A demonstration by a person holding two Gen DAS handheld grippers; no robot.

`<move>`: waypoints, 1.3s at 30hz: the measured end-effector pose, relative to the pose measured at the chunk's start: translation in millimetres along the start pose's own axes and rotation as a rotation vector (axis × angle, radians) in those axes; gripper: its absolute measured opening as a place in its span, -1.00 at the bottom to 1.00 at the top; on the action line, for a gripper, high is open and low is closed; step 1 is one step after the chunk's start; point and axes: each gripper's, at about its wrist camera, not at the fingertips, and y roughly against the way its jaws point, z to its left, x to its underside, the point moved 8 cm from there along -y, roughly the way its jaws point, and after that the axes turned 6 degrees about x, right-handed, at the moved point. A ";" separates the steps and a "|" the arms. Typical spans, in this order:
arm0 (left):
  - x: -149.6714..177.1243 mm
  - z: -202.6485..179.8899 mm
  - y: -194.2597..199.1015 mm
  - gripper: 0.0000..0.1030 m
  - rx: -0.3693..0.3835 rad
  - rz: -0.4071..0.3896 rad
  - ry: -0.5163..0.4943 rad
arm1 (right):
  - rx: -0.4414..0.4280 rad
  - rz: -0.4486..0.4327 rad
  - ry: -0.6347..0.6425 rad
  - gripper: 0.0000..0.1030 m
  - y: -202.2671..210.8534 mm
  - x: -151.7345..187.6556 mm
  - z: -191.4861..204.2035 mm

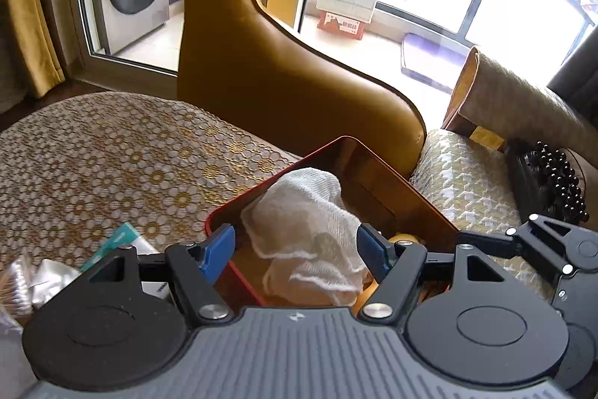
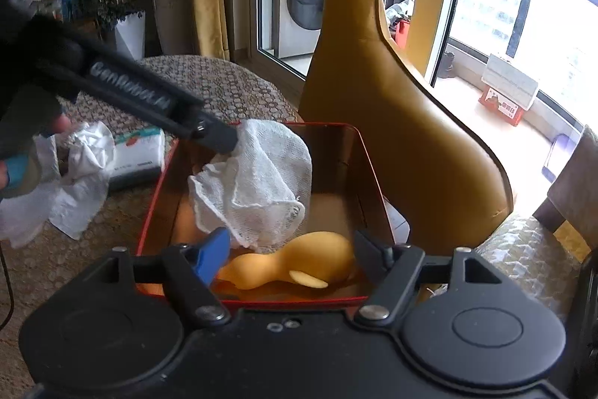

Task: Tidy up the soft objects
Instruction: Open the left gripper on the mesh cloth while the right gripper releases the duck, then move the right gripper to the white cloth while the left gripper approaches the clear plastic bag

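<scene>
Clearly, "GenRobot.AI" reads along the left tool (image 2: 224, 141), jaws apart, empty, over the white cloth (image 2: 258, 174) in the red box (image 2: 155, 182); right tool (image 2: 287, 249) likewise gapes, gripping nothing.

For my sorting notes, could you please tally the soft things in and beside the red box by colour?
White: 3, the gauze cloth in the red box, the crumpled tissue and the wipes pack beside it.
Yellow: 1, the rubber toy in the box.
Total: 4.
</scene>
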 end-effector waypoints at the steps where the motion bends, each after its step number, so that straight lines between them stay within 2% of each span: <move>1: 1.5 0.3 5.4 0.39 -0.003 -0.005 -0.002 | -0.002 -0.004 -0.005 0.43 3.3 -0.7 0.0; 17: 41.3 16.0 100.2 0.39 -0.026 -0.062 -0.024 | -0.049 -0.078 -0.052 0.64 68.4 -5.4 34.3; 20: 51.0 21.7 120.0 0.59 -0.028 -0.076 -0.023 | -0.071 -0.099 -0.055 0.68 81.1 -8.6 47.9; 26: 75.6 38.4 159.7 0.60 -0.031 -0.096 -0.007 | -0.128 -0.122 -0.048 0.75 100.8 -11.0 80.0; 28: 83.0 45.4 171.9 0.70 -0.040 -0.103 0.002 | -0.145 -0.129 -0.036 0.79 106.3 -10.9 91.4; 37: 112.3 88.1 217.4 0.84 -0.086 -0.145 0.055 | -0.202 -0.138 -0.020 0.87 118.7 -8.1 132.8; 39: 117.9 98.6 223.7 0.99 -0.097 -0.152 0.070 | -0.215 -0.135 -0.017 0.88 118.0 -7.6 140.8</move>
